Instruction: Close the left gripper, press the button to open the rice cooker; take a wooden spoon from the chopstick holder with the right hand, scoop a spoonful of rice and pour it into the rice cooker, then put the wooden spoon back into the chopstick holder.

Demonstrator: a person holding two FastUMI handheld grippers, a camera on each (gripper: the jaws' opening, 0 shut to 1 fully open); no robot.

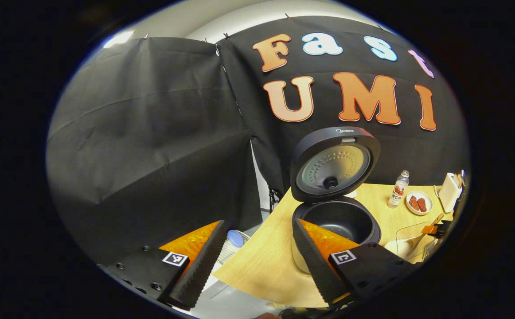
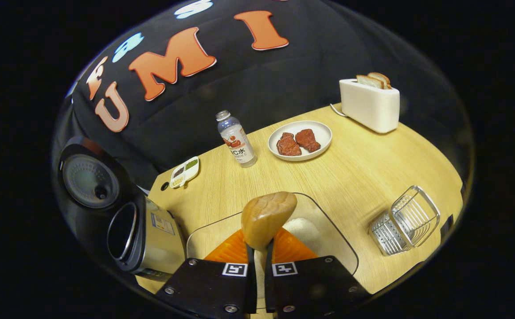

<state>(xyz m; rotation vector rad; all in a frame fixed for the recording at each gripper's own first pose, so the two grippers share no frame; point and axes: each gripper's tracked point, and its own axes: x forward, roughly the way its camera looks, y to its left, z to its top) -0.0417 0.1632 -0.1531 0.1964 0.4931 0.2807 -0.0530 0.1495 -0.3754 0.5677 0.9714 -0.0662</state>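
Left gripper view: left hand-held gripper (image 1: 257,261) hanging wide apart, gripping nothing, in front of rice cooker (image 1: 335,221). Cooker sitting on desk (image 1: 262,266), lid (image 1: 333,165) standing up, dark inner pot showing. Bottle (image 1: 398,189) and plate of meat (image 1: 419,202) lying behind cooker.

Right gripper view: right hand-held gripper (image 2: 259,254) squeezing narrow on wooden spoon (image 2: 267,218), bowl of spoon hovering over glass container (image 2: 333,239) holding white rice (image 2: 302,230). Rice cooker (image 2: 129,230) standing beside container. Wire chopstick holder (image 2: 403,221) lying tilted on container's other side. Toaster (image 2: 369,104) sitting far behind container.
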